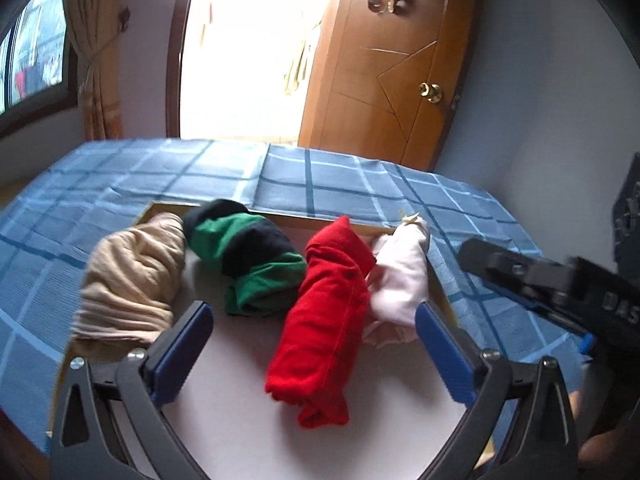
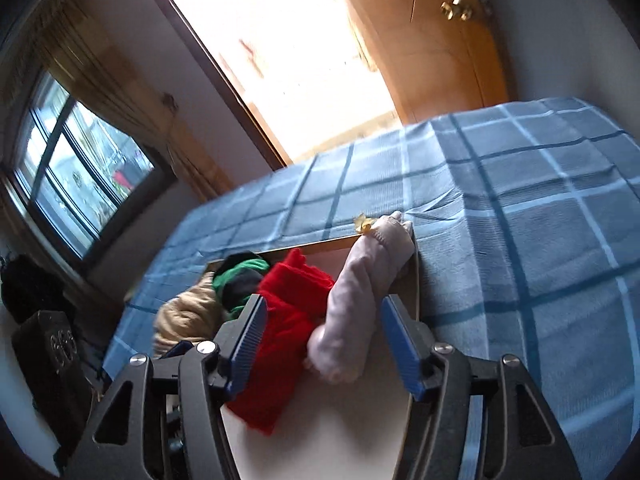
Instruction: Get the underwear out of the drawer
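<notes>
**Both tongs open over the drawer of rolled underwear**

The left tongs (image 1: 314, 344) stand wide, blue pads (image 1: 182, 354) apart with nothing between them but the white drawer floor; the red roll (image 1: 320, 320) lies in the gap, untouched. The right tongs (image 2: 322, 344) are partly spread, and the pink roll (image 2: 356, 304) lies between their pads without either pad pressing on it. No earlier frame is given, so only the open stance is told.

The drawer (image 1: 438, 292) sits against a bed with a blue checked sheet (image 1: 352, 184). In it, from left to right, lie four rolls: beige (image 1: 128, 280), green and black (image 1: 248, 256), red, pink. The pink roll leans on the drawer's right wall, its far end over the rim. Beyond the bed stand a wooden door (image 1: 392, 80), a bright doorway, a curtain (image 1: 96, 40) and a window (image 2: 80, 176)
</notes>
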Demonstrator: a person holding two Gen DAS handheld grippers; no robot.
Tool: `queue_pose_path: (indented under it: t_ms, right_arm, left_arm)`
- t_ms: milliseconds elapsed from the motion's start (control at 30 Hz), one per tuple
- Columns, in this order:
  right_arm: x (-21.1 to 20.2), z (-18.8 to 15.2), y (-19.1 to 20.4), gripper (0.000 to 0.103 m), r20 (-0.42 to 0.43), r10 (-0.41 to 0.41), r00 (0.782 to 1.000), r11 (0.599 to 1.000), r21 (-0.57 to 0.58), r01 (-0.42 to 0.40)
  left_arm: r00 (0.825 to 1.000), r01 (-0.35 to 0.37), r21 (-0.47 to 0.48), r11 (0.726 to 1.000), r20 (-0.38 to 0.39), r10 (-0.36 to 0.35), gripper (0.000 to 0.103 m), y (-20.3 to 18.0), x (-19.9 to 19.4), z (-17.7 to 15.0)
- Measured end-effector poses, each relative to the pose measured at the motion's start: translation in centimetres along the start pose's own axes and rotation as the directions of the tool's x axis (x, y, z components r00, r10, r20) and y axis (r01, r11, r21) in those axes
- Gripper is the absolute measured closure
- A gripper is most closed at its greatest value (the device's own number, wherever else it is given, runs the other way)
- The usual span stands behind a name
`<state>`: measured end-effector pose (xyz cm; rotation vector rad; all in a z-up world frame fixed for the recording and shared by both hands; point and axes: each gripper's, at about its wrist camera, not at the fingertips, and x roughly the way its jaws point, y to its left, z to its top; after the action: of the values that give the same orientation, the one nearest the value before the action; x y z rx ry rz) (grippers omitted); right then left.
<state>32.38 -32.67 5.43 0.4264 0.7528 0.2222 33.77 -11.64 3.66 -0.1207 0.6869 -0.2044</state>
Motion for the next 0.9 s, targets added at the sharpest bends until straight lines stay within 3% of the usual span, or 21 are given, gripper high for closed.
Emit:
queue_pose_path:
  t_ms: [233, 467, 667, 900]
  right_arm:
    - [-4.7, -3.2, 2.0, 0.040, 0.090, 0.025, 0.996, 1.000, -0.011, -0.024]
    - [-7.3, -6.4, 3.8, 0.040, 0.127, 0.035, 0.991, 0.999, -0.040, -0.030]
    - [-9.3, -9.1, 5.1, 0.040, 0.151, 0.066, 0.986, 0.998, -0.028, -0.063]
    - [-10.5, -12.0, 5.4, 0.040, 0.180, 0.070, 0.981, 0.997, 0.007, -0.073]
  left_arm:
    - [1.000, -0.015, 0.063, 0.998, -0.011, 0.015, 0.001, -0.3, -1.9, -1.7]
    - [1.000, -0.020, 0.119, 0.993, 0.008, 0.019, 0.001, 0.0, -4.7, -3.5]
    - [1.000, 0.015, 0.146, 0.989, -0.008, -0.014, 0.001, 1.0, -6.8, -5.8]
    - [1.000, 0.003, 0.179, 0.984, -0.010, -0.002, 0.001, 2.2, -8.4, -8.4]
